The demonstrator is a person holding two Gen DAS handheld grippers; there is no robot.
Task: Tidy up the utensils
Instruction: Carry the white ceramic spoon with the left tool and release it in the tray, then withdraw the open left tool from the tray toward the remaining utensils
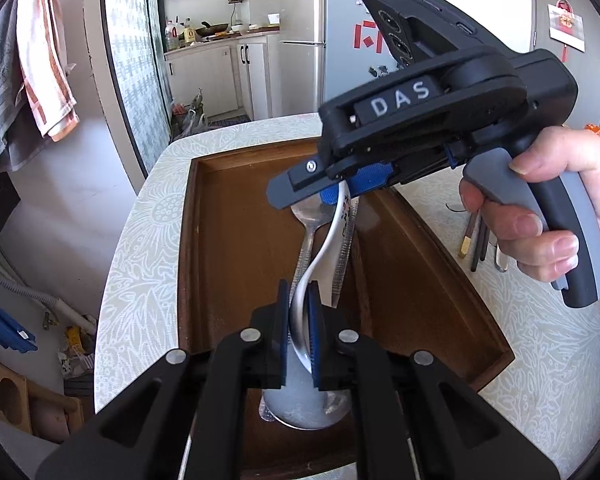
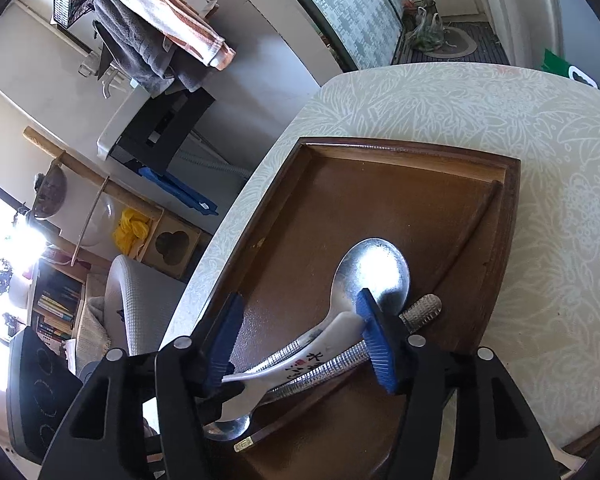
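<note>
A white ceramic spoon (image 1: 327, 240) with black characters is held over the brown wooden tray (image 1: 228, 220). My left gripper (image 1: 299, 320) is shut on its curved handle near the bowl end. My right gripper (image 1: 332, 192) is over the far end of the handle; in its own view the gripper (image 2: 300, 336) is open, blue pads either side of the white spoon (image 2: 320, 340). Two metal spoons (image 2: 376, 272) with textured handles lie in the tray (image 2: 300, 208) beneath.
The tray sits on a pale leaf-patterned table (image 1: 140, 260). Dark chopsticks (image 1: 478, 240) and another utensil lie on the table right of the tray. A chopstick tip (image 2: 246, 445) shows at the tray's near edge. Towels hang at the left; floor lies beyond the table edge.
</note>
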